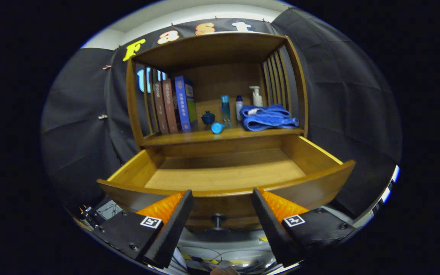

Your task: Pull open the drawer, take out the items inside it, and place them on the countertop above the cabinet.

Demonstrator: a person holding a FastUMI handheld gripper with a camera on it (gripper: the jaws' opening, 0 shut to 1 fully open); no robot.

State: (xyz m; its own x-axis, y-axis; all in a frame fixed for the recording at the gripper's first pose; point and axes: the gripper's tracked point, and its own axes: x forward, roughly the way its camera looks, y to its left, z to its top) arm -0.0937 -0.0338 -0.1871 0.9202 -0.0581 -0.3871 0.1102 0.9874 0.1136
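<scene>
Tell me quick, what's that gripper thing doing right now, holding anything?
Gripper: jaws open and holding nothing, spread either side of the knob on the pulled-out drawer.

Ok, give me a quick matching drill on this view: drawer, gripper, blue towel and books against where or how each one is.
Things:
1. drawer
2. gripper
3. blue towel
4. books

States or places:
A. folded, at the countertop's right end
B. pulled out, nothing visible inside
C. upright at the countertop's left end
D. fingers open, either side of the drawer knob

Pairs: 1-B, 2-D, 3-A, 4-C
</scene>
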